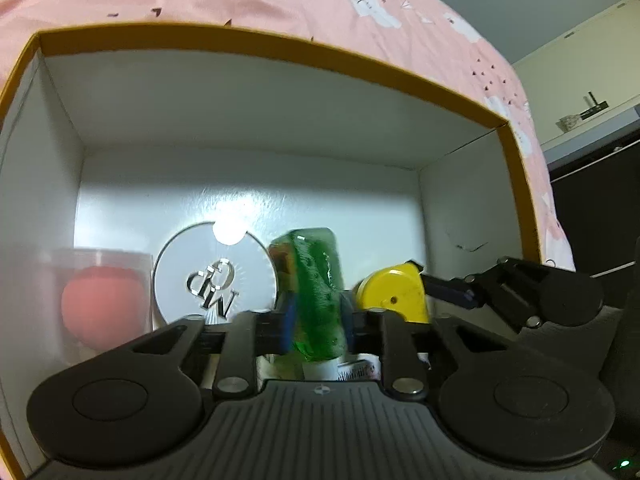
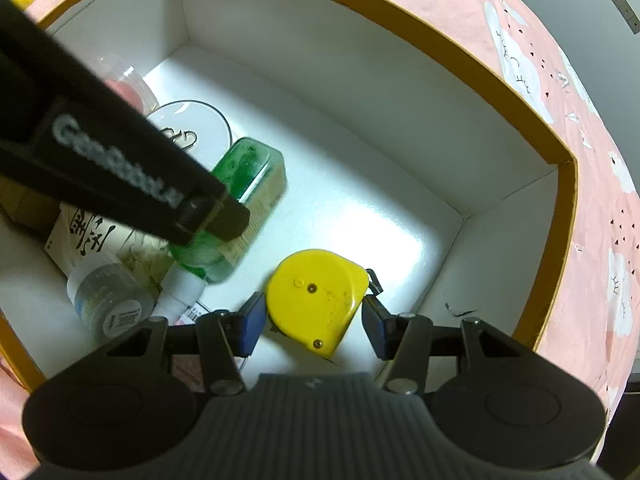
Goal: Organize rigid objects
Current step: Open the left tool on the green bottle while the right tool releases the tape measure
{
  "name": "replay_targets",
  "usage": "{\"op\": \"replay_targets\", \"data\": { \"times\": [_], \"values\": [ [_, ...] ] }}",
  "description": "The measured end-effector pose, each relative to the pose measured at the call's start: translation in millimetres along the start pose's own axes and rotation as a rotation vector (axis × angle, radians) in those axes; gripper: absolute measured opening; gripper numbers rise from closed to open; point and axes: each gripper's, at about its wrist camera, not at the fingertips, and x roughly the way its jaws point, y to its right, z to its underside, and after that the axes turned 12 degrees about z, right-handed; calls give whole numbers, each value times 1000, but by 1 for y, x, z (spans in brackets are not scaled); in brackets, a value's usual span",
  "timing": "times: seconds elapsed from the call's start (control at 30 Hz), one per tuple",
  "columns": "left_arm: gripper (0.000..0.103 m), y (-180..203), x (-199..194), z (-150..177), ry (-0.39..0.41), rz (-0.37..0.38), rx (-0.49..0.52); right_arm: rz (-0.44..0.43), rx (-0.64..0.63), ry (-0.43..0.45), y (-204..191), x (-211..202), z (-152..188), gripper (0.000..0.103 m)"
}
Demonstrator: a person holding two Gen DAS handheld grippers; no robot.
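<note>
The left gripper (image 1: pixel 318 320) pinches the green bottle (image 1: pixel 316 292) inside the white box (image 1: pixel 248 104); the right gripper (image 2: pixel 312 326), spread, flanks the yellow tape measure (image 2: pixel 316 296) lying right of the bottle, with the round compact (image 1: pixel 216 272) on the bottle's left.

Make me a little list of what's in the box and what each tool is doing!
box: white inside, orange rim, on pink cloth
left tool: shut on green bottle
right tool: open, fingers either side of yellow tape measure, apparently not touching
also in box: round white compact, pink sponge in clear case, small white bottle
</note>
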Motion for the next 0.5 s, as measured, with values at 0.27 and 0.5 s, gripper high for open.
{"op": "replay_targets", "data": {
  "times": [0.27,0.5],
  "values": [
    [15,4,4,-2,43,10,18,-9,2,10,5,0,-4,52],
    [24,4,-18,9,78,15,38,-4,1,-10,6,1,0,52]
  ]
}}
